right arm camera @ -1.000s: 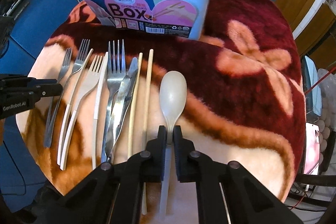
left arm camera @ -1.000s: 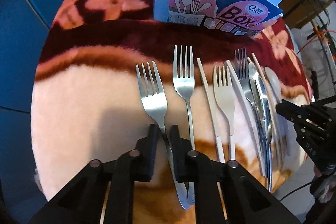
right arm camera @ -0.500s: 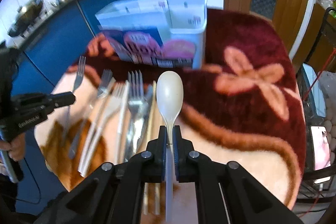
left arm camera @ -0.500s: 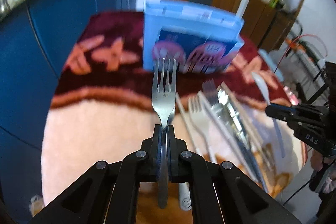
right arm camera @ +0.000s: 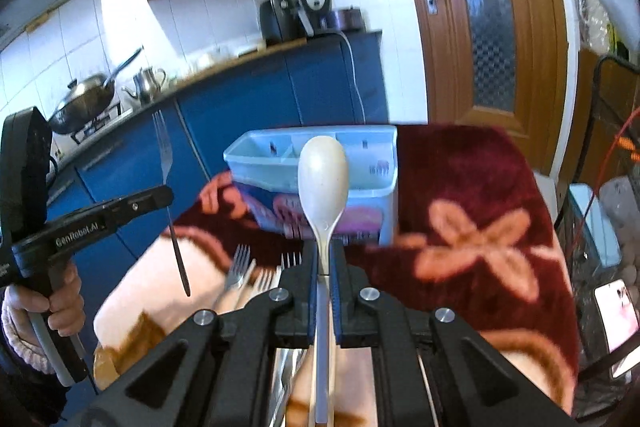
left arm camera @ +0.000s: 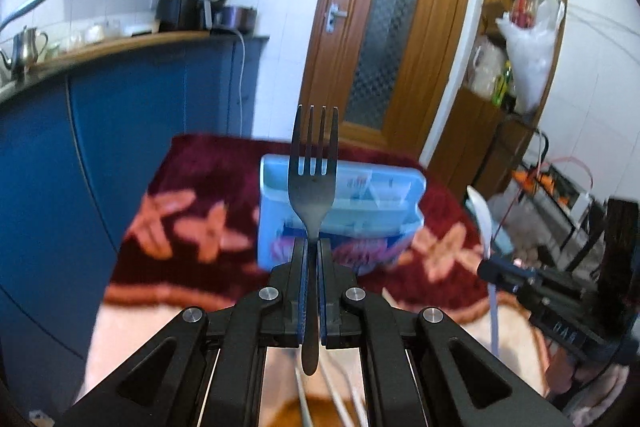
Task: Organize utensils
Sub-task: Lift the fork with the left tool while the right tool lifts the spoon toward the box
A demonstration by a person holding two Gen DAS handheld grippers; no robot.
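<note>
My left gripper (left arm camera: 313,247) is shut on the handle of a steel fork (left arm camera: 313,171), held tines up above the table. My right gripper (right arm camera: 324,251) is shut on the handle of a cream plastic spoon (right arm camera: 323,179), bowl up. Beyond both stands the light-blue compartmented utensil box (left arm camera: 372,195) (right arm camera: 360,163) on the dark red flowered blanket (right arm camera: 472,187). In the right wrist view the left gripper (right arm camera: 160,197) with the fork (right arm camera: 166,171) hangs at the left. The spoon (left arm camera: 482,219) and the right gripper (left arm camera: 490,269) show at the right of the left wrist view.
Several forks (right arm camera: 240,267) and other utensils lie on the pale part of the blanket below the grippers. Blue kitchen cabinets (left arm camera: 132,115) with a counter run along the left. A wooden door (left arm camera: 384,39) stands behind the table, shelves and cables at the right.
Both grippers have lifted off the blanket and tilted upward, the left carrying the fork and the right the spoon. The utensil box now sits lower in both views.
</note>
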